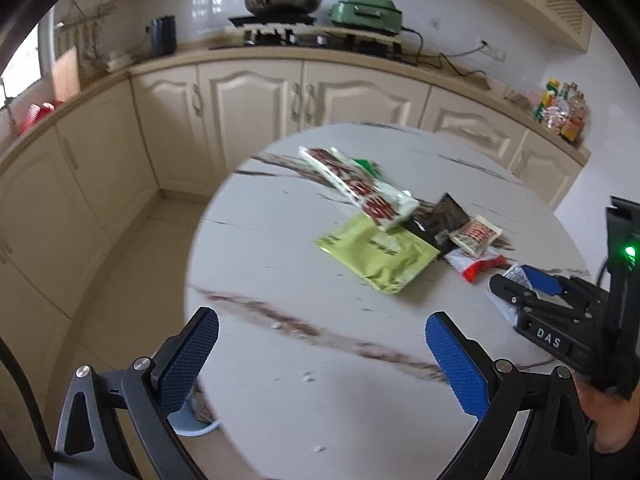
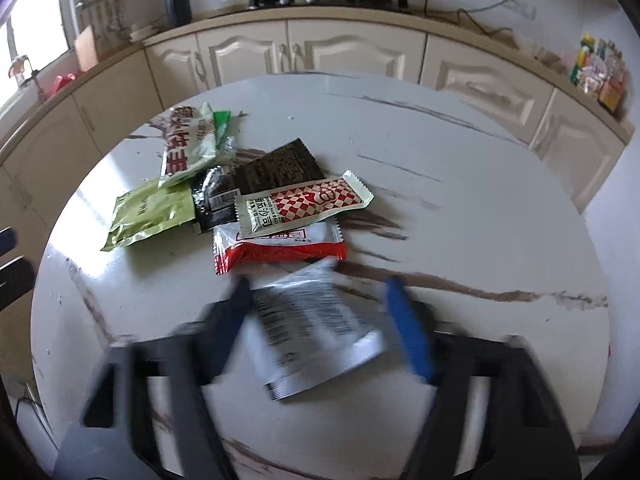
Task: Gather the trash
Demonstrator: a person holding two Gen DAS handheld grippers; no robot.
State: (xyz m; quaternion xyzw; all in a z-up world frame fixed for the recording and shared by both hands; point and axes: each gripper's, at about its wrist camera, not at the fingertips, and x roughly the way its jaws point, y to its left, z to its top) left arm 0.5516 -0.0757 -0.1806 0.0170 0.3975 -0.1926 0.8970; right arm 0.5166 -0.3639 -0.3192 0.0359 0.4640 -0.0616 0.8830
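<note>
Kitchen w/ cream cabinets round the back, and I'm working at a round marble table [image 2: 460, 184] strewn w/ snack wrappers. Trash pile sits left of centre: a white-green wrapper [image 2: 186, 148] farthest, a lime pouch [image 2: 150, 214] on the left, a black packet [image 2: 276, 168] mid, a ketchup sachet [image 2: 304, 204] lying across it, and a red-white wrapper [image 2: 276, 244] nearest of that bunch.

My right gripper [image 2: 320, 328] is down at the near edge of the pile, jaws astride a silver wrapper [image 2: 316, 328]. Pic is blurred, so I can't tell if the pads are pressing on the foil yet; the wrapper lies slanted between them, bottom seam toward me. My left gripper [image 1: 320, 364] hangs wide open over bare table, nothing between the fingers, well apart from the pile. From that side the right gripper [image 1: 516, 292] shows at the far right, tips on the silver foil.

Step in hand, I'd say: pinch that silver wrapper. To do it well, close on the middle of the foil, not a corner, since thin film slips and folds. Keep tips low to the tabletop so the sheet doesn't slide out under a pad. Lift straight up, clear of the red-white wrapper just beyond, so I don't drag it along. Left stays free for the next piece.
</note>
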